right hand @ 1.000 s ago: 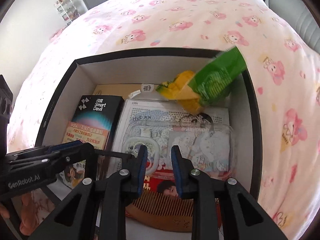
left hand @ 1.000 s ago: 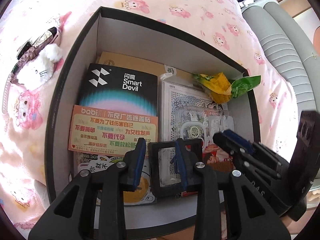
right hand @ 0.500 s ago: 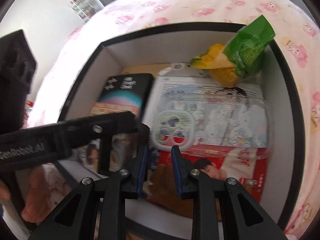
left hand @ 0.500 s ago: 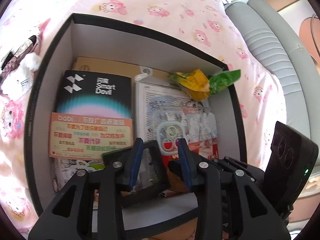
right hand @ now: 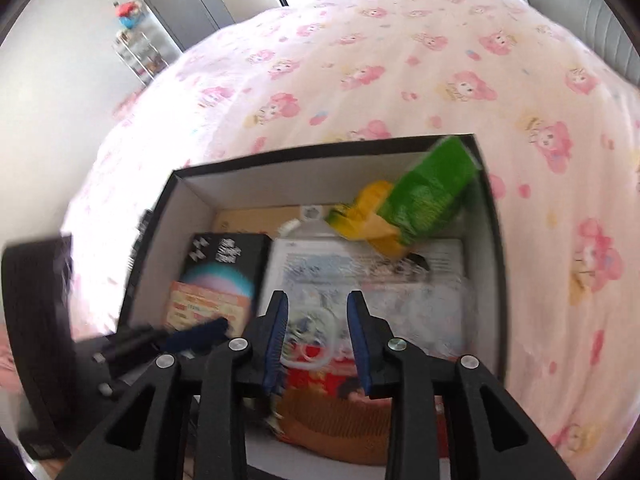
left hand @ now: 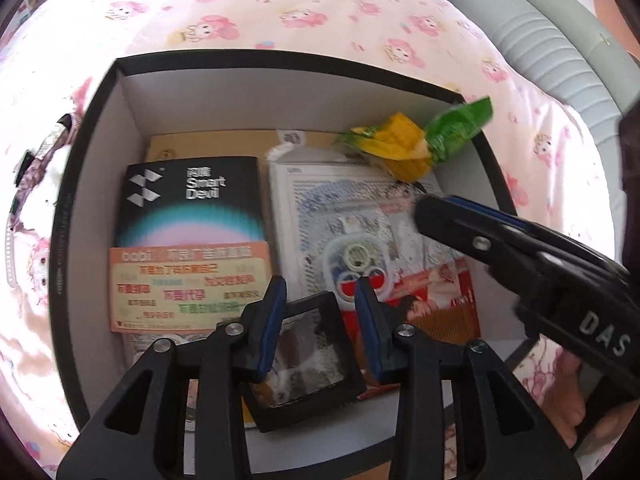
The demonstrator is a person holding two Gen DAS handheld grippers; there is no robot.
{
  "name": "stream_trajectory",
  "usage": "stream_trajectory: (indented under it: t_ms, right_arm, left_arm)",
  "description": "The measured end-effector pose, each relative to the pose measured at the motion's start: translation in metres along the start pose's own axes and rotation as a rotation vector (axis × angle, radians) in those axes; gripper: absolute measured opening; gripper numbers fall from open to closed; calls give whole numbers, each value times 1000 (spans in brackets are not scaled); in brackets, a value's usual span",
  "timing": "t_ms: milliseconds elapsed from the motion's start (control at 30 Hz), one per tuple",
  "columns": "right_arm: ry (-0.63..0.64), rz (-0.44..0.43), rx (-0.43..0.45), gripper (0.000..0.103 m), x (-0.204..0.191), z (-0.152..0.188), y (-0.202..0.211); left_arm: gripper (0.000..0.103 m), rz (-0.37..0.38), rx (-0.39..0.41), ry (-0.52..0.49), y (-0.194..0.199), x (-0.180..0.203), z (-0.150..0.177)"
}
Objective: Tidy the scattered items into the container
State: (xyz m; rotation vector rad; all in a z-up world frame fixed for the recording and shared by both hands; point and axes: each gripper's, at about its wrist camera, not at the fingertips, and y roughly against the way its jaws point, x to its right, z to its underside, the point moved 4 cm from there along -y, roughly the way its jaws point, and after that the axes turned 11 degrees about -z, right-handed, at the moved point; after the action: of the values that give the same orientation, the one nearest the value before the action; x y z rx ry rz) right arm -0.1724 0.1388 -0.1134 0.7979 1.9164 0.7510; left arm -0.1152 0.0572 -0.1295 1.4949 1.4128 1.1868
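The black box (left hand: 100, 120) with white inner walls sits on the pink bed and holds several items: a Smart Devil box (left hand: 188, 200), an orange card (left hand: 188, 288), a white packet (left hand: 360, 232), a green and yellow snack bag (left hand: 420, 144) and a wooden comb (right hand: 332, 428). A small black square frame (left hand: 304, 360) lies in the box under my left gripper (left hand: 320, 328), whose jaws stand apart around it without touching. My right gripper (right hand: 318, 344) is open and empty above the box (right hand: 492, 240); it also shows in the left wrist view (left hand: 480, 232).
The pink cartoon-print bedspread (right hand: 400, 60) surrounds the box. A plush toy (left hand: 36, 184) lies left of the box. A grey padded headboard (left hand: 540, 40) is at the far right. A metal rack (right hand: 140, 52) and a dark cabinet stand beyond the bed.
My left gripper has let go of the black frame, which now lies tilted in the box. My right gripper has pulled back and up, away from the box contents.
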Motion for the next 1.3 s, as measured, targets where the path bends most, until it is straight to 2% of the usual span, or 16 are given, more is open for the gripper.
stream_trajectory:
  t_ms: [100,200,300,400,500,667,700,800,933,1067,1167,1300]
  right_arm:
    - [-72,-51,18,27,12,11,-4]
    - [-85,-35,31,27,22,25,-4]
    - [-99,-61,74,27,27,25,7]
    - [-95,-64,126,27,27,21,19]
    - [-77,-40,127,27,27,21,22]
    - [-41,-8,84,27,22,27,13]
    - [-37,-1,77,27,21,29,12]
    - [-17,7,44,27,18,33,5]
    - [71,-4,-33,27,3,44,-9]
    - [101,-55,-106,27,-10,53,-24]
    - [102,-67,-162,27,-14,59,-37]
    - [59,-162,-235,28,-18,63,-51]
  left_arm:
    - [35,42,-2,-2,3,2,2]
    - [35,84,-5,-24,6,8,3]
    - [35,108,46,-35,17,12,2]
    - [35,178,49,-44,22,16,4]
    - [35,155,5,-72,14,19,7]
    - [34,-52,-57,-69,-5,11,11]
    - [31,-67,-60,-53,-5,8,10]
    - [32,-58,-22,-2,6,-2,7]
    - [32,12,27,92,23,-19,3]
    - [33,29,49,175,27,-37,-4]
    - [33,43,35,188,21,-36,-5]
    - [33,38,24,177,21,-38,-7]
